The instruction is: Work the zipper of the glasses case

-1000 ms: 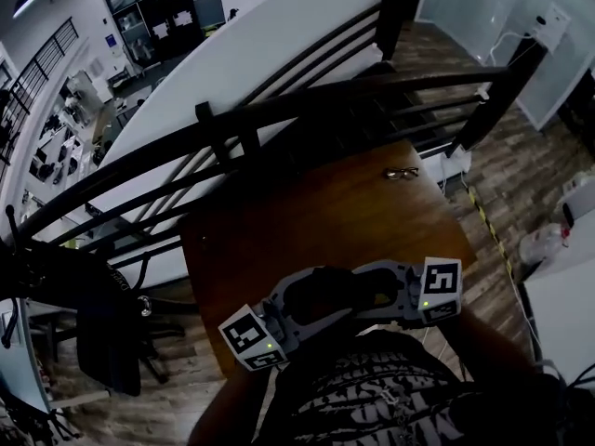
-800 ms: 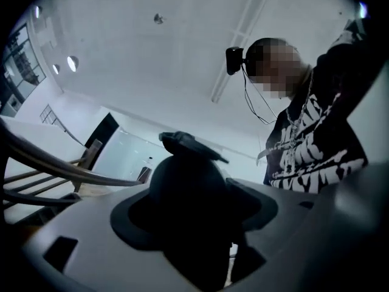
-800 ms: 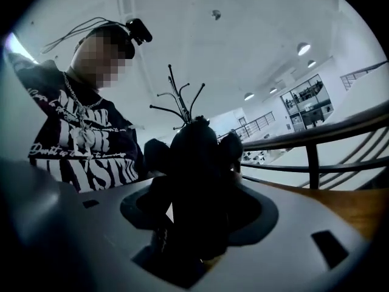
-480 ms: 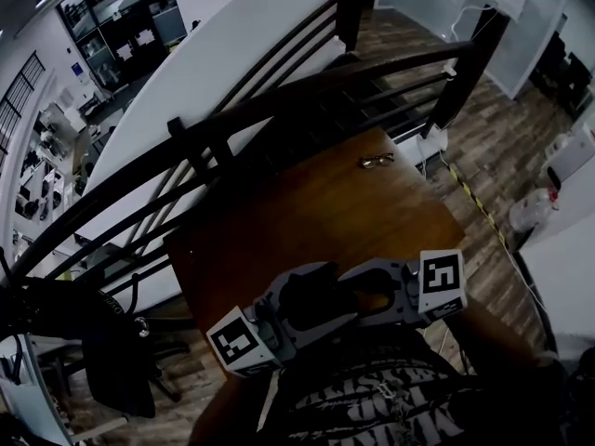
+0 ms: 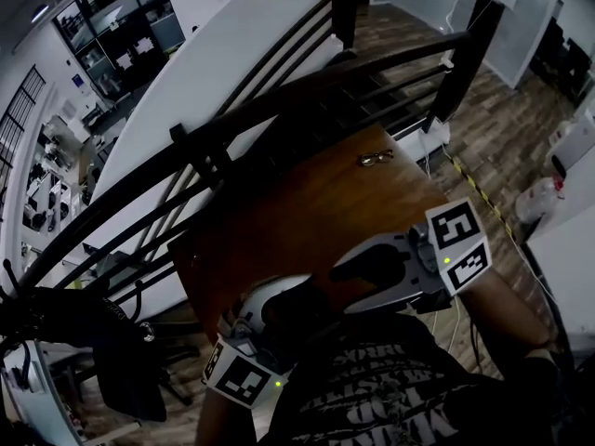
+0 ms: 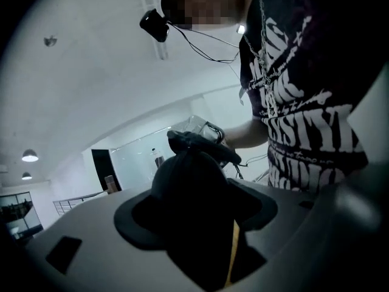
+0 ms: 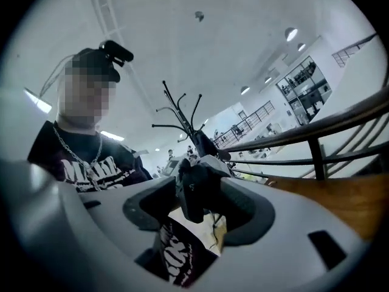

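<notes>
The black glasses case [image 5: 305, 307] hangs in front of my chest, above the near edge of the brown table [image 5: 316, 212]. My left gripper [image 5: 279, 321] is shut on it; in the left gripper view the case [image 6: 188, 187] fills the space between the fingers. My right gripper [image 5: 349, 269] points at the case from the right. Its jaws have just been closing. In the right gripper view the dark end of the case [image 7: 193, 190] stands between the fingertips, and I see no pad pressing on it. The zipper is not visible.
A pair of glasses [image 5: 376, 159] lies at the table's far right corner. A dark metal railing [image 5: 279, 100] runs behind the table. A wood floor and white cabinets [image 5: 567, 277] lie to the right. My patterned black shirt [image 5: 390, 398] is just below the grippers.
The right gripper has risen and drawn off to the right. The left gripper has rolled, so its marker cube now sits lower left, with the case still in it.
</notes>
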The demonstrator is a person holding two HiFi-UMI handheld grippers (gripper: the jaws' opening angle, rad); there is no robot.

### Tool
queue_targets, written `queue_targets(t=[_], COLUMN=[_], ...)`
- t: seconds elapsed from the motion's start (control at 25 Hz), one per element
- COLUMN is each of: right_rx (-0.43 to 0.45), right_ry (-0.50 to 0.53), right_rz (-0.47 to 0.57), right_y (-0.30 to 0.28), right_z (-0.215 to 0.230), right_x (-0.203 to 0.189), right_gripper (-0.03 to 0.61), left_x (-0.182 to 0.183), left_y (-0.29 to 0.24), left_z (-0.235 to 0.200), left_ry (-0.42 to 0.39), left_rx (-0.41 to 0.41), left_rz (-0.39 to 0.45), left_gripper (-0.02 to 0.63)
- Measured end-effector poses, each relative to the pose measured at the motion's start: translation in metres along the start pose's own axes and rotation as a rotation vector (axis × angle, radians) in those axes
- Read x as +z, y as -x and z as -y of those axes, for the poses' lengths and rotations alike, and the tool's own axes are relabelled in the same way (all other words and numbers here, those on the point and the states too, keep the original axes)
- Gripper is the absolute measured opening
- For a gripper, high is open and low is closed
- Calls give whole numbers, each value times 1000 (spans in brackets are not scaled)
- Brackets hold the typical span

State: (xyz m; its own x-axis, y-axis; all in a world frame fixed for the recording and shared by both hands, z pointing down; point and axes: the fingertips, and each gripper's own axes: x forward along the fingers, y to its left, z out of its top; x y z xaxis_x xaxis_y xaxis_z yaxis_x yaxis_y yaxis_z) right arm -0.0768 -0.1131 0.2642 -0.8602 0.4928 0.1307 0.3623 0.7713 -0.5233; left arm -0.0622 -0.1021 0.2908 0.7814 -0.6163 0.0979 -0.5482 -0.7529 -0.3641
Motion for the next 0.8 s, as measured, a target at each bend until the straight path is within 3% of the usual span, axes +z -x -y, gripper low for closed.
queue_targets(t=[0.16, 0.24, 0.32, 0.44, 0.6, 0.8], right_rx=[-17, -38, -23, 10, 112, 118], right_ry=[128, 237, 267, 261, 324, 320], right_rz=[-68, -29, 19, -41, -148, -20], right_y=[-11, 0, 20, 47, 71, 84], right_z=[-1, -4, -9, -5, -11, -1], right_x=[-9, -3, 2, -7, -21, 4], right_gripper=[207, 137, 14, 12, 12, 17], left_x=[-6, -3, 4, 11, 6, 13], left_y=[-14, -19, -24, -43, -42, -58], left_z=[0, -6, -9, -3, -17, -5], left_ry=[-25, 6, 39, 42, 71, -13], left_rx=[29, 63, 84, 111, 221, 295], left_rz=[-75, -75, -66, -71, -160, -239], left_gripper=[296, 296, 296, 296, 296, 296])
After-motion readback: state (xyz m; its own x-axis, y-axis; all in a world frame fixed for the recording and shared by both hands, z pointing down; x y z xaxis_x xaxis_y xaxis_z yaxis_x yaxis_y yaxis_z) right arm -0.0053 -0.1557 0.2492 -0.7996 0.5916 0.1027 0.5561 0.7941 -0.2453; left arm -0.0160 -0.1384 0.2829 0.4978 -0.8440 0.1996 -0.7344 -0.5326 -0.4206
